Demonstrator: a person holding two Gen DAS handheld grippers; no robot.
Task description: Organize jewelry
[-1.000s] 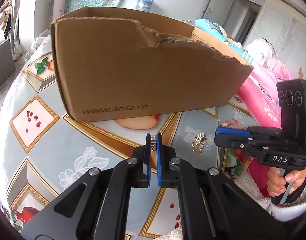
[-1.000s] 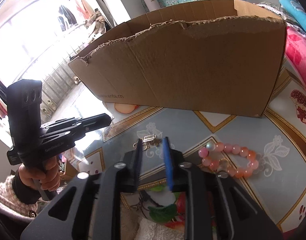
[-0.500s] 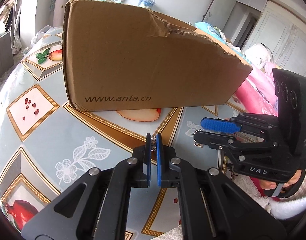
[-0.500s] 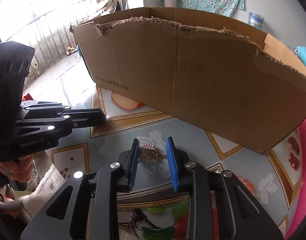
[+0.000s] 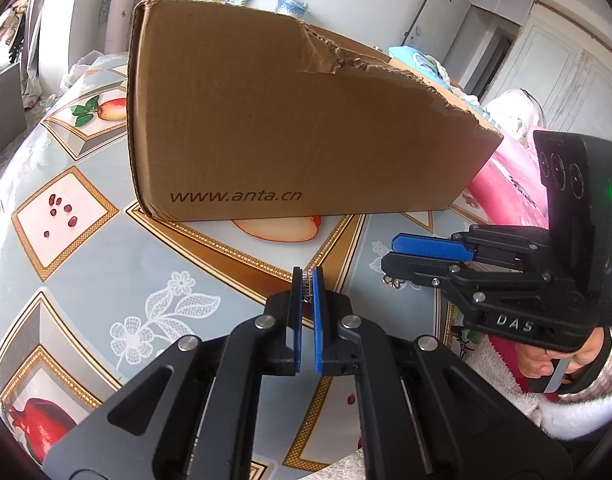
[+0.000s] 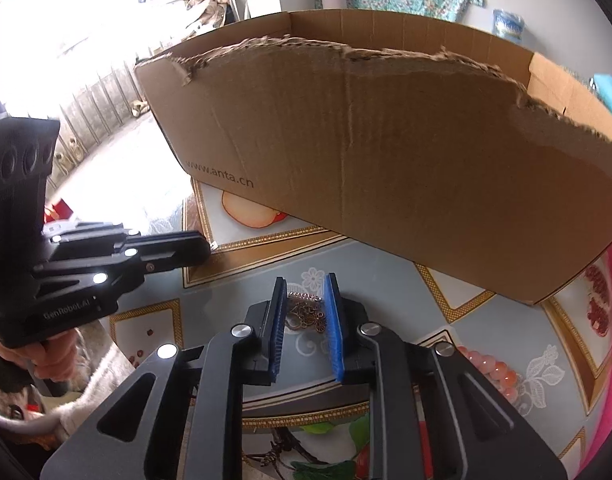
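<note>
The table (image 5: 106,264), covered w/ a fruit-and-flower print cloth, carries everything. On it stands a big cardboard box (image 5: 290,128), open-topped w/ a torn upper edge and "www.anta.cn" printed low on its near wall.

Left gripper (image 5: 307,280) sits in front of the box, pointing down at the cloth; its blue fingers (image 5: 316,296) are nearly together, pinching a small silver hair clip (image 5: 305,282) at the tips — only a sliver of it shows between the pads.

Right gripper (image 6: 305,300) is just beside it, also near the box's front wall. Its fingers (image 6: 333,312) are narrow and closing round a bronze-coloured hair clip (image 6: 306,312) w/ a small spring, which lies on the table between them — whether the pads already touch it can't be told.

A pink bead bracelet (image 6: 494,372) lies on the cloth to the right gripper's right, partly hidden by its frame.

Each gripper is held by a hand (image 6: 54,360) in a fluffy white sleeve (image 5: 586,412).
</note>
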